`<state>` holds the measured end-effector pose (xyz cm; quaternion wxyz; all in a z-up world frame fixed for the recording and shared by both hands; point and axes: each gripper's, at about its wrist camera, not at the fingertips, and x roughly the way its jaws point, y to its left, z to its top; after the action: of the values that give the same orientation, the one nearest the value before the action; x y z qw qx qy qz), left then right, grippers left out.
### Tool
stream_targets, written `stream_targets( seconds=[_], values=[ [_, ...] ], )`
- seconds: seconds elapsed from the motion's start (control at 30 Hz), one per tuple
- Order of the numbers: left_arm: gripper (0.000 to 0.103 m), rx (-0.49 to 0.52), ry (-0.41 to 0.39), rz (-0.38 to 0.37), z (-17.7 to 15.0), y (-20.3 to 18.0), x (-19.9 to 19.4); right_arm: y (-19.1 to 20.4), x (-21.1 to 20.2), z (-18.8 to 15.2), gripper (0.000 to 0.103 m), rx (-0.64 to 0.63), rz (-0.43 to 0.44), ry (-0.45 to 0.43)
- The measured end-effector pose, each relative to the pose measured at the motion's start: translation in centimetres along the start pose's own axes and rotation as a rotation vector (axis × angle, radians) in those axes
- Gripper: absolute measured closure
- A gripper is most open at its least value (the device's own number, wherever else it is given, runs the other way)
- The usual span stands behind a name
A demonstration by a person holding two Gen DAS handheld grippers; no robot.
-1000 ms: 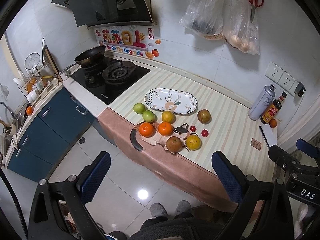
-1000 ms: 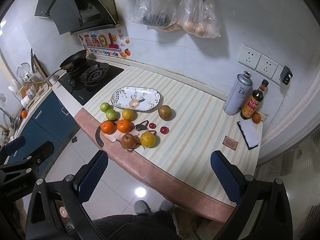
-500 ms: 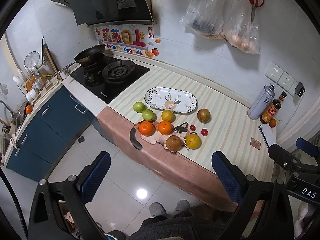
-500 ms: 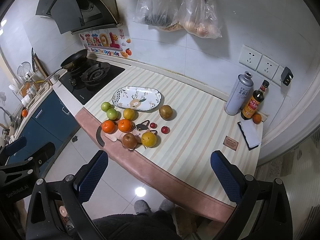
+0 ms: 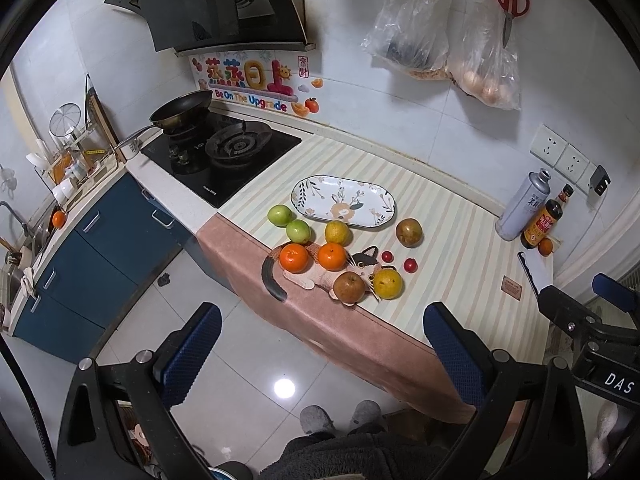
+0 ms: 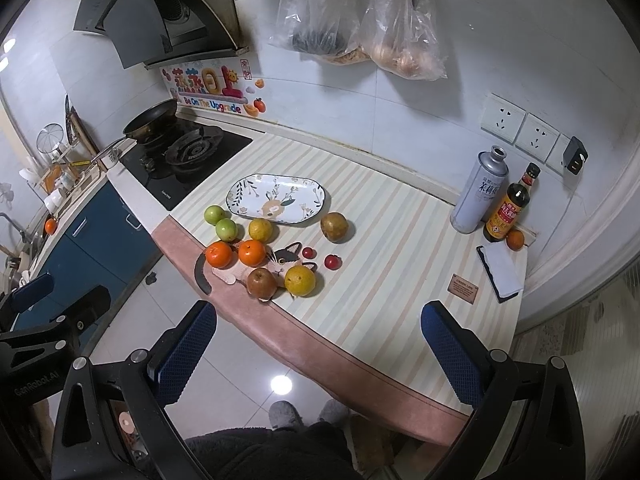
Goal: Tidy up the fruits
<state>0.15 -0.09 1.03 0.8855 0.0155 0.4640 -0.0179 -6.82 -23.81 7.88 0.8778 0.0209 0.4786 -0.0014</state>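
Note:
Several fruits lie on the striped counter in front of an empty oval patterned plate (image 5: 343, 205) (image 6: 276, 203): two green apples (image 5: 289, 223), two oranges (image 5: 312, 257) (image 6: 236, 253), a yellow citrus (image 5: 387, 283) (image 6: 300, 280), a brown pear (image 5: 349, 286) and another brown fruit (image 5: 409, 232) (image 6: 333, 226), two small red fruits (image 6: 332, 261). Some rest on a cat-shaped mat (image 5: 320, 274). My left gripper (image 5: 320, 344) and right gripper (image 6: 316, 340) are both open and empty, held well back from the counter above the floor.
A gas hob (image 5: 224, 152) with a frying pan (image 5: 182, 114) stands at the left. A spray can (image 6: 478, 192), sauce bottle (image 6: 506, 210) and small orange (image 6: 515, 239) stand at the back right. A notepad (image 6: 500, 274) lies nearby. Bags (image 5: 452, 48) hang on the wall.
Both views have shifted only slightly; the fruits and the plate have not moved, and both grippers stay open.

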Motion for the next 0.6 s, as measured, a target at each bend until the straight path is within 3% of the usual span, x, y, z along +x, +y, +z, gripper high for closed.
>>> stream_targets(
  seconds=[0.6],
  values=[
    [0.000,-0.015,0.005,-0.001,-0.28,0.50,0.11,0.11,-0.11,-0.22,0.000,-0.003,0.014,-0.003]
  ],
)
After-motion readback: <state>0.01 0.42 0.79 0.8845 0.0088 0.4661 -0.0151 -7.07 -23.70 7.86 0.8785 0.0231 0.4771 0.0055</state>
